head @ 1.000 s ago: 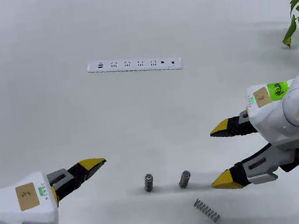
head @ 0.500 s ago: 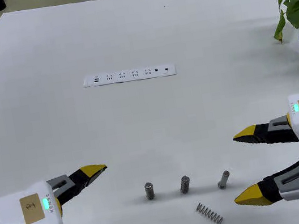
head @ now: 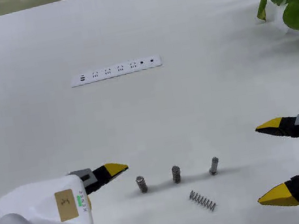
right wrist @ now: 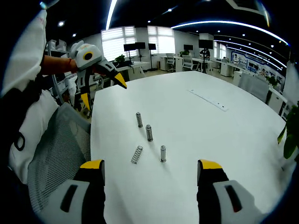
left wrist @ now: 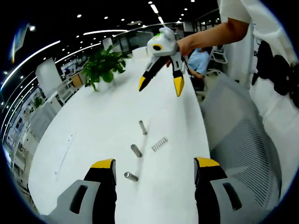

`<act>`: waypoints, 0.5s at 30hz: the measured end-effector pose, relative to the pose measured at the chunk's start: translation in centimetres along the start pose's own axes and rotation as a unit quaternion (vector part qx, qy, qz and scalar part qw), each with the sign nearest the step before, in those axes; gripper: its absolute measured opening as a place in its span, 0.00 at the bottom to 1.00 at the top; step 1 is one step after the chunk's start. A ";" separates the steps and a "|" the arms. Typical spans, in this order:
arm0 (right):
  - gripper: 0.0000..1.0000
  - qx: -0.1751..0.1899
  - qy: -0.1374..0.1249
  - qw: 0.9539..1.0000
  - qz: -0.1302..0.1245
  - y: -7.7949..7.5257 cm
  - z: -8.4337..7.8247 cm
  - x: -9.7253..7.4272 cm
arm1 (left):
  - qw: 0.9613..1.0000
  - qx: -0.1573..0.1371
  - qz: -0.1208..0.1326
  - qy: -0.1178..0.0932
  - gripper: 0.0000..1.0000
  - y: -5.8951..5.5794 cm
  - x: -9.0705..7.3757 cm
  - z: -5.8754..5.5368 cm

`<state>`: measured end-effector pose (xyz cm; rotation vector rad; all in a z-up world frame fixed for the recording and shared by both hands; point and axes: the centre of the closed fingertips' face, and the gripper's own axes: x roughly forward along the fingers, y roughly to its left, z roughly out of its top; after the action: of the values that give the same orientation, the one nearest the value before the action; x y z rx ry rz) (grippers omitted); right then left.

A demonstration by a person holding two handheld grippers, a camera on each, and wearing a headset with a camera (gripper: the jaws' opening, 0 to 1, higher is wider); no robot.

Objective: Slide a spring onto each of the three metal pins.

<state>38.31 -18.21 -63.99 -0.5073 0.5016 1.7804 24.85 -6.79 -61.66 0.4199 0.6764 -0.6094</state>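
An open-plan office: desks with monitors [right wrist: 140,46], ceiling strip lights [right wrist: 224,25], mesh chair [right wrist: 56,158].

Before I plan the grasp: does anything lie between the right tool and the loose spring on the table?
Nothing visible does. Only bare table lies between the open right tool and the loose spring; the nearest pin stands beside that path, not in it.

Unreadable handwritten scrawl on tan sticker [head: 65,201] on the left gripper [head: 129,206]

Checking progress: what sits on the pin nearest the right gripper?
Nothing visible: that pin looks bare and smooth. Nothing hides it. A loose spring lies on the table beside it, apart.
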 end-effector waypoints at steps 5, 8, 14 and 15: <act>0.86 0.013 -0.017 1.000 -0.007 0.3 -0.9 -0.9 | 0.999 0.019 -0.019 0.018 0.54 0.0 2.4 0.2; 0.88 0.017 -0.026 0.999 -0.008 0.4 -1.5 -1.3 | 0.999 0.006 -0.044 0.009 0.48 -0.7 4.4 0.5; 0.89 0.025 -0.033 0.999 -0.011 0.6 -2.6 -2.1 | 0.995 0.052 -0.061 0.059 0.42 -1.2 8.5 -0.8; 0.89 0.028 -0.033 0.999 -0.012 0.6 -2.8 -2.1 | 0.994 0.053 -0.064 0.068 0.41 -1.3 9.0 -1.1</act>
<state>38.53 -21.63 -64.99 -0.4128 0.4955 1.7489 29.09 -10.60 -68.83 0.5232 0.8080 -0.7445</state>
